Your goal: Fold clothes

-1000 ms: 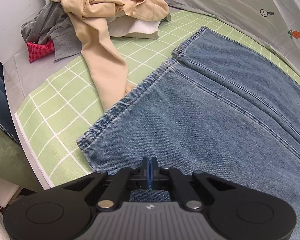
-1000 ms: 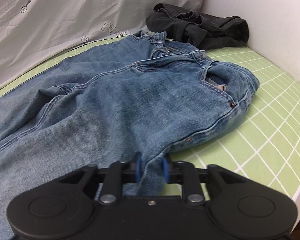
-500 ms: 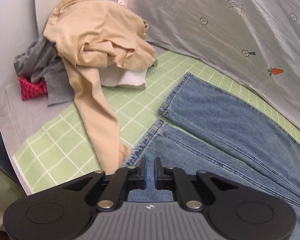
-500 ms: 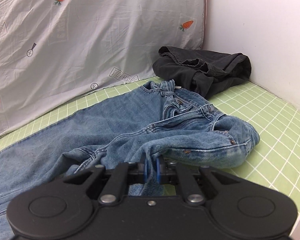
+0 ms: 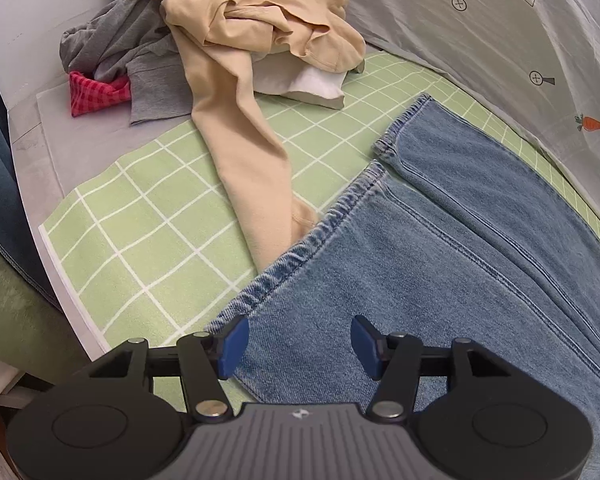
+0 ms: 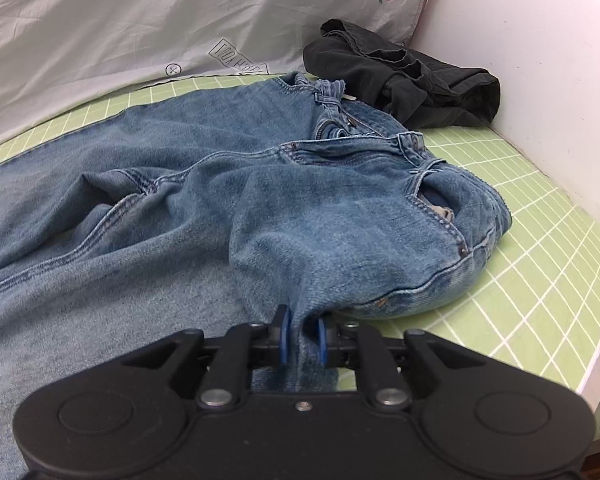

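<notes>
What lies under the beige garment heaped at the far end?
A white folded cloth shows under the beige garment, with a grey garment beside. Whatever lies deeper is covered.

- Bare green checked mat [image 5: 148, 240] left of the jeans [image 5: 460, 280] leaves passing room.
- A beige garment [image 5: 244, 152] trails across it, touching the hem.
- A black garment [image 6: 412, 80] fills the far corner against the white wall [image 6: 540, 60].

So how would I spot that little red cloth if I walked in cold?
Start at the heap of clothes at the far left end of the green checked mat, against the white wall. Under the grey garment, on its near left side, pokes out the red checked cloth. It is the only red, patterned piece; its neighbours are plain beige, grey and white.
</notes>
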### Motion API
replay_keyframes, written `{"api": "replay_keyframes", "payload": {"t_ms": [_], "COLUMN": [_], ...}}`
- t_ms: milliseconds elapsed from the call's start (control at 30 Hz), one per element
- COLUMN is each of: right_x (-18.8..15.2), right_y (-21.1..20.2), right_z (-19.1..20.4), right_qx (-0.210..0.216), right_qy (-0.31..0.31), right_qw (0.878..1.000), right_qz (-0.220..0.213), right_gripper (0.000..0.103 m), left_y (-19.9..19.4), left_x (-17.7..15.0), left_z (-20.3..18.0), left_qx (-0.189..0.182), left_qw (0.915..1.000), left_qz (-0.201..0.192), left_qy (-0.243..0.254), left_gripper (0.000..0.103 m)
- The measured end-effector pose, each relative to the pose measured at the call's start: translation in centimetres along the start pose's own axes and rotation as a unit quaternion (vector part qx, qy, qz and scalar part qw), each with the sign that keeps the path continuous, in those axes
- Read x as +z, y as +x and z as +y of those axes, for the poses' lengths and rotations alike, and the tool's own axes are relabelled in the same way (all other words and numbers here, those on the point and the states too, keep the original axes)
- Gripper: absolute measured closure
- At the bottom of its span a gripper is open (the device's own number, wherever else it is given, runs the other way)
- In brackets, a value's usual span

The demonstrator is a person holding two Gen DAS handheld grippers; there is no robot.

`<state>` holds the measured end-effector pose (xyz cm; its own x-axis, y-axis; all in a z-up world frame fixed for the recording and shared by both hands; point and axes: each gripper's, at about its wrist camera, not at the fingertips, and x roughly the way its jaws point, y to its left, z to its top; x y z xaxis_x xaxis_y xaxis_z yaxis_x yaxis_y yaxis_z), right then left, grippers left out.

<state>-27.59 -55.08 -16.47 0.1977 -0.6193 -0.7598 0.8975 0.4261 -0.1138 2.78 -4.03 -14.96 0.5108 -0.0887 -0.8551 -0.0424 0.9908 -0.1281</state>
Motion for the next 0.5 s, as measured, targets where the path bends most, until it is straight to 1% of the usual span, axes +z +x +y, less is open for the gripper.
{"api": "replay_keyframes", "payload": {"t_ms": [33,100,167,200,267,333,400,433,467,500], "right_x": [-0.1,-0.2,-0.2,-0.1,-0.1,-0.1,0.0,0.0,0.0,0.0], "right_y": [-0.1,-0.1,0.0,0.0,0.2,0.4,0.4,0.4,0.3,0.3], "right_z": [0.2,0.5,0.6,0.6,0.5,0.6,0.8,0.8,0.7,0.5], "right_qx": [-0.002,-0.007,-0.011,-0.011,-0.012,-0.015,-0.017,-0.017,-0.016,-0.013], "right_qy": [-0.001,-0.003,0.004,0.009,0.018,0.023,0.024,0.025,0.028,0.031], "right_qw": [1.000,1.000,1.000,1.000,1.000,1.000,1.000,1.000,0.999,0.999], "right_qz": [0.000,0.000,0.001,0.002,0.003,0.003,0.003,0.002,0.000,-0.002], "right_gripper": [0.085,0.083,0.083,0.083,0.083,0.083,0.083,0.083,0.083,0.084], "left_y": [-0.2,-0.5,-0.6,-0.5,0.1,0.8,1.3,1.3,1.3,1.2], "left_x": [0.0,-0.1,-0.3,-0.3,-0.4,-0.5,-0.5,-0.4,-0.3,-0.1], "left_z": [0.2,0.4,0.8,1.1,1.6,1.7,1.5,1.1,0.6,0.1], "left_qx": [0.010,0.033,0.038,0.038,0.016,0.007,0.005,0.009,0.013,0.018], "left_qw": [0.9999,0.9991,0.9986,0.9986,0.9996,0.9998,0.9999,0.9999,0.9997,0.9994], "left_qz": [-0.004,-0.010,-0.010,-0.008,0.006,0.014,0.016,0.013,0.011,0.009], "left_qy": [0.007,0.023,0.034,0.037,0.024,0.008,-0.004,0.003,0.016,0.030], "left_gripper": [0.040,0.038,0.035,0.034,0.033,0.033,0.041,0.059,0.080,0.085]}}
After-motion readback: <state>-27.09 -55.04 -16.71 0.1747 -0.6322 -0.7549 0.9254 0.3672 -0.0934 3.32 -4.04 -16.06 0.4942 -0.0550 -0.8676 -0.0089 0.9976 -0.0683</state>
